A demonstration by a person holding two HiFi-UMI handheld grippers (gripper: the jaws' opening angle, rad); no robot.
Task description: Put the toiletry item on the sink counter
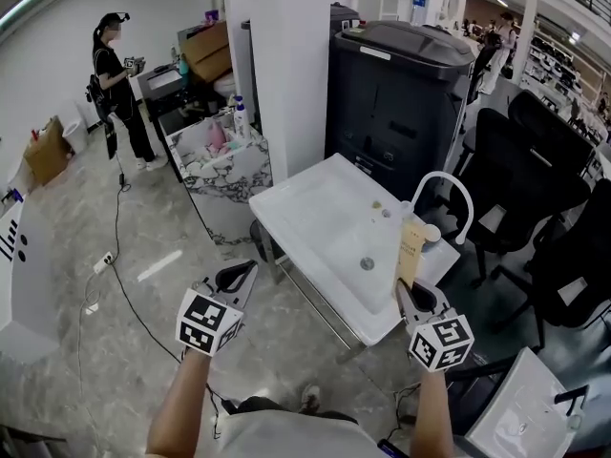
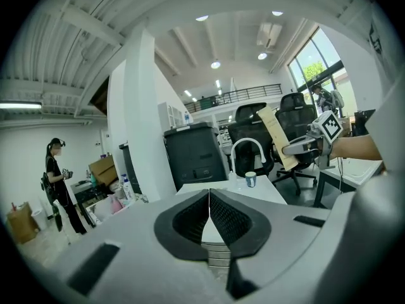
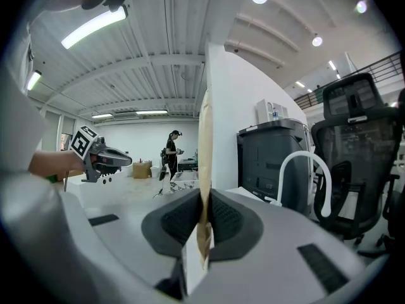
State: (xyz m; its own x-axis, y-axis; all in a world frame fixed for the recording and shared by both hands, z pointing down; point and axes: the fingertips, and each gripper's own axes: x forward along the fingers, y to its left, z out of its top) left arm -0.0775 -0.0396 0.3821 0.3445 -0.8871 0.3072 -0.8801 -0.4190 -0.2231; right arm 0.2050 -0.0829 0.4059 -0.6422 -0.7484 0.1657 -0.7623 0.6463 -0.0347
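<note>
Two grippers sit low in the head view. The left hand-held gripper, lower left, is closed on nothing. The right hand-held gripper, lower right, clamps one flat beige toiletry tube, upright over the single white sink worktop beside one curved white faucet.

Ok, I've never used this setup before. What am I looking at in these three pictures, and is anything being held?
There is no robot arm here: a person carries a two-jaw gripper in each hand. The head view looks down from the person's head. The other two pictures come from cameras riding on the grippers, each looking along its own jaws. The left gripper is empty, with its jaws together. The right gripper is clamped on a beige tube, held upright at the right side of the white sink counter. A curved white faucet and a small cup stand on that side. The tube is not yet set down.
</note>
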